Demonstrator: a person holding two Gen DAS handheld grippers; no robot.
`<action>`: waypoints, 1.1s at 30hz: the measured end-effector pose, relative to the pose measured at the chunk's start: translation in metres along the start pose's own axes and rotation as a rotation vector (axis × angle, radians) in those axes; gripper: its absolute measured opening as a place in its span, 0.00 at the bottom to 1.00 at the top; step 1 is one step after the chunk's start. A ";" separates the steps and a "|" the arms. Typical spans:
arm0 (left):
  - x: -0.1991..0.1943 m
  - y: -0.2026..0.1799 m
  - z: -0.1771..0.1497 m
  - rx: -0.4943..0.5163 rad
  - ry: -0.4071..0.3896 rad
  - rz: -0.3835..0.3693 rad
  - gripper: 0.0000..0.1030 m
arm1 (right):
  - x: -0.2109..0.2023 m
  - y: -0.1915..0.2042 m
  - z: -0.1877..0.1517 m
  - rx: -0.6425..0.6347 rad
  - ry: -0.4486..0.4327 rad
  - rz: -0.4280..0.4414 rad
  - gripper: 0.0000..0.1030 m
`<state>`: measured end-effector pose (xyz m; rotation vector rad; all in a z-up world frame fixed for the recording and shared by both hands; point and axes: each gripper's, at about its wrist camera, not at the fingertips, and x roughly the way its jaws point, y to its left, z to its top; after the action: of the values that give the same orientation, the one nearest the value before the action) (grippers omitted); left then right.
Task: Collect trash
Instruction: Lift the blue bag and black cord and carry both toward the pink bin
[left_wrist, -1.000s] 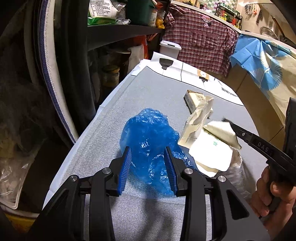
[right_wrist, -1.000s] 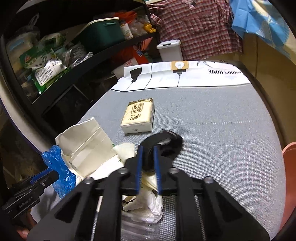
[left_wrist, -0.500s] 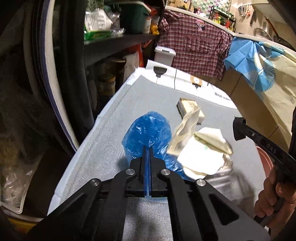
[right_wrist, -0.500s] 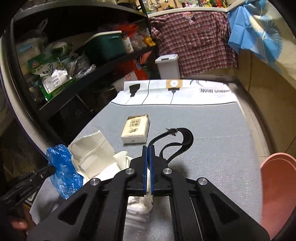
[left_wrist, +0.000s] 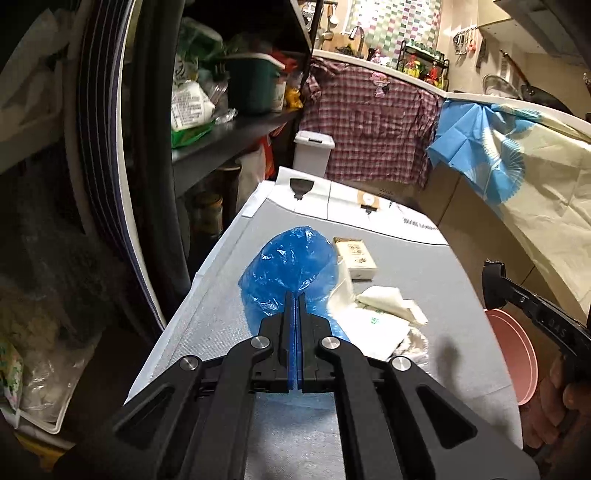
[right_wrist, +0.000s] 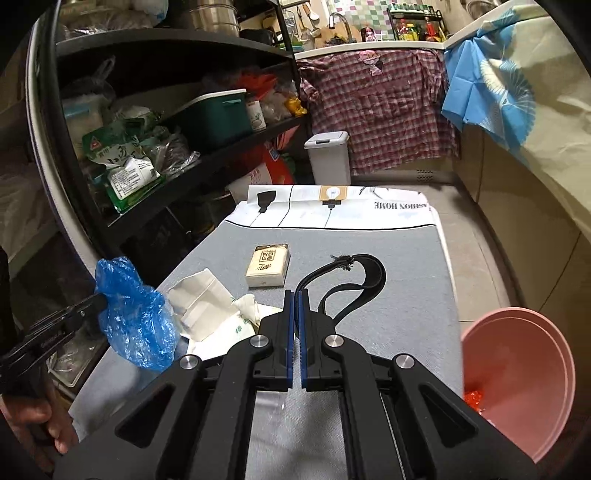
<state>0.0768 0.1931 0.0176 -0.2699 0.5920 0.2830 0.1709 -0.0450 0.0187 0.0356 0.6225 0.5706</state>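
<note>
My left gripper (left_wrist: 295, 295) is shut on a crumpled blue plastic bag (left_wrist: 291, 273) and holds it lifted above the grey table; the bag also shows in the right wrist view (right_wrist: 136, 317). My right gripper (right_wrist: 296, 293) is shut on a black strap (right_wrist: 354, 280) that loops up above the table. White crumpled paper wrappers (right_wrist: 214, 314) and a small cream carton (right_wrist: 267, 266) lie on the table between the grippers. A pink bin (right_wrist: 517, 373) stands at the table's right edge with something red inside.
The grey table (right_wrist: 399, 258) has a white printed cloth at its far end. Dark shelves (right_wrist: 177, 147) full of packets stand close on the left. A white lidded bin (right_wrist: 328, 158) and a hanging plaid shirt (right_wrist: 376, 107) are beyond the table.
My left gripper closed on the blue bag and raised it. My right gripper closed on the black strap and lifted it off the table. Both views have pulled up and back.
</note>
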 end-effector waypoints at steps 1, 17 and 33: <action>-0.002 -0.002 0.000 0.004 -0.004 -0.006 0.00 | -0.007 0.000 0.000 -0.007 -0.005 -0.003 0.02; -0.023 -0.036 -0.006 0.078 -0.028 -0.115 0.00 | -0.075 -0.008 -0.016 -0.051 -0.017 -0.055 0.02; -0.026 -0.055 -0.016 0.132 -0.008 -0.163 0.00 | -0.116 -0.054 -0.026 -0.079 -0.025 -0.151 0.02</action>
<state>0.0663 0.1325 0.0287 -0.1887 0.5743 0.0872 0.1064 -0.1541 0.0495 -0.0781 0.5721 0.4475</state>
